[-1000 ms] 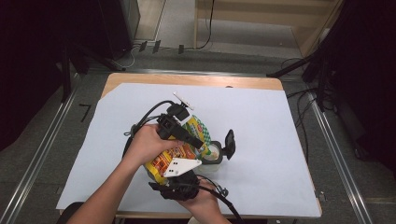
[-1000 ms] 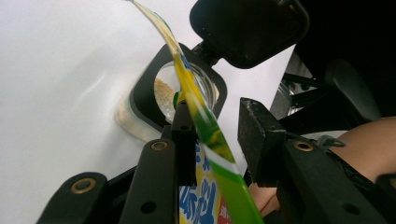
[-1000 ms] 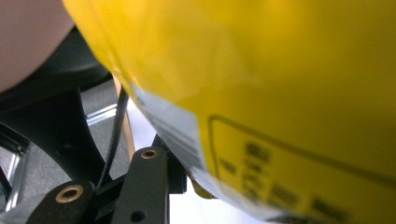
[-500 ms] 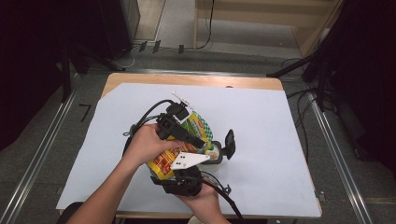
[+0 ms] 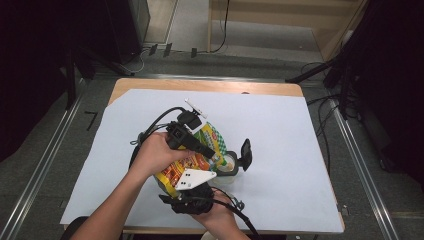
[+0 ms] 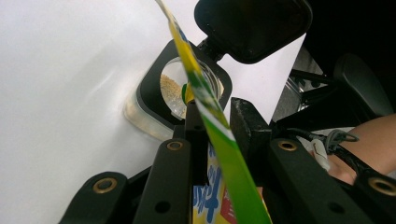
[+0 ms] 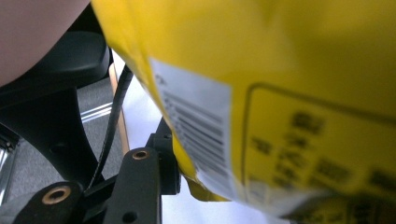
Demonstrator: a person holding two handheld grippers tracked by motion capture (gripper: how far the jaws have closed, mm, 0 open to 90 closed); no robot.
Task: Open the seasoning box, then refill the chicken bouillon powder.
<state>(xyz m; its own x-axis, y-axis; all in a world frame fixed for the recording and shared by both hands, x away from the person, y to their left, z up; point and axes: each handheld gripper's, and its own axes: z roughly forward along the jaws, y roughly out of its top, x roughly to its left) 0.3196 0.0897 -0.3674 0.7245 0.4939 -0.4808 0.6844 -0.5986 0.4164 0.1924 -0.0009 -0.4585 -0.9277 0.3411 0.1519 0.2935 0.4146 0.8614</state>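
A yellow, green and orange snack bag (image 5: 212, 136) hangs tilted above a clear container (image 5: 228, 163) whose black lid (image 5: 246, 150) stands flipped up. My left gripper (image 5: 214, 154) grips the bag's upper edge. In the left gripper view this gripper (image 6: 219, 116) has the bag's edge (image 6: 205, 102) between its jaws, which have just been closing on it, right above the container's black rim (image 6: 154, 88). My right gripper (image 5: 182, 187) holds the bag's lower end from the near side. Its jaws (image 7: 210, 186) have just been opening a little, with the bag (image 7: 303, 93) lying between them and covering one jaw.
A pale sheet (image 5: 300, 150) covers the wooden table (image 5: 210, 86). Black cables (image 5: 150, 127) loop left of my hands. Dark stands and cables sit on the floor (image 5: 350, 90) to the right, and metal rails (image 5: 45, 165) run along the left.
Both hands stay where they were. The bag's lower end and the grey plate on the right gripper shifted slightly right, then back. The container has not moved.
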